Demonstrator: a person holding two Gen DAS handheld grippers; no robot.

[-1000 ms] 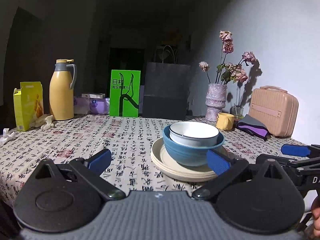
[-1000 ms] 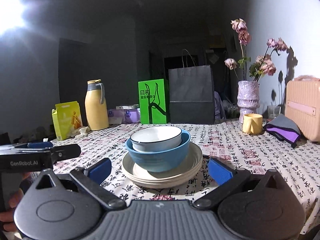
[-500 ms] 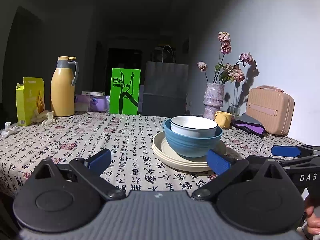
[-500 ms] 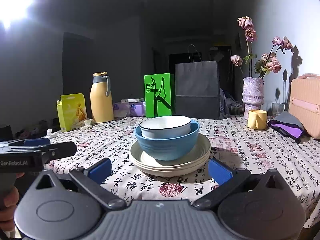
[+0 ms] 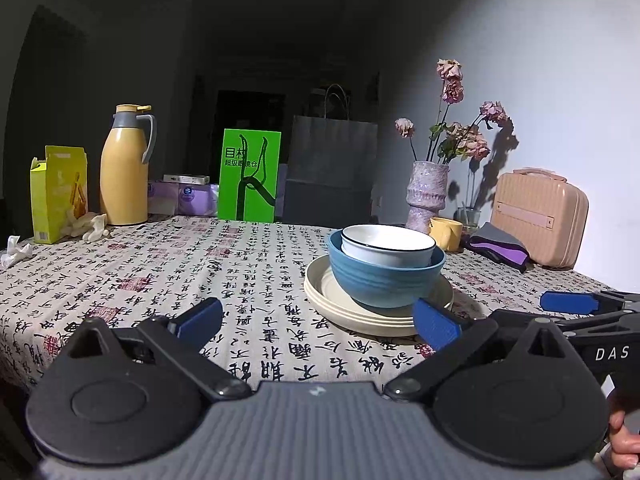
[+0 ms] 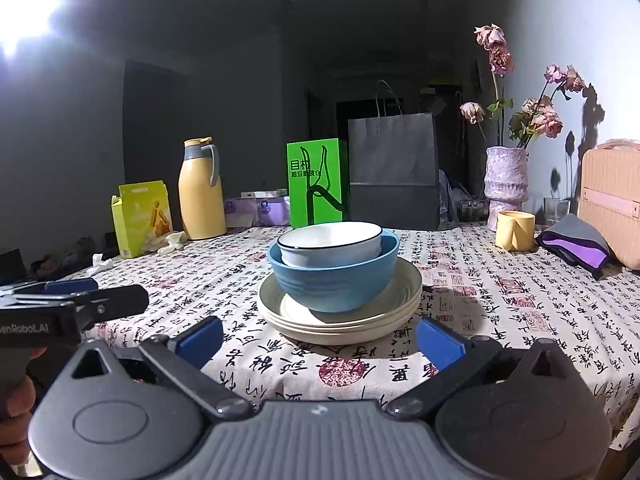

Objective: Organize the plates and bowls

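Two nested bowls (image 6: 334,268), white inside blue, top cream plates (image 6: 340,320); both tongs spread.

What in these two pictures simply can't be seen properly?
- White bowl contents: both views, its rim hides the inside.
- Plates count: blue bowl covers the stack.
- Pink case: right view, cut by the edge.
- Purple packs' print: too small.

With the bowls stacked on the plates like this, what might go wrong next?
The white bowl sits tilted inside the blue bowl, so lifting the blue one could tip it out. The plates lie close to the table's near edge; a nudge from the open right gripper might slide the stack off.
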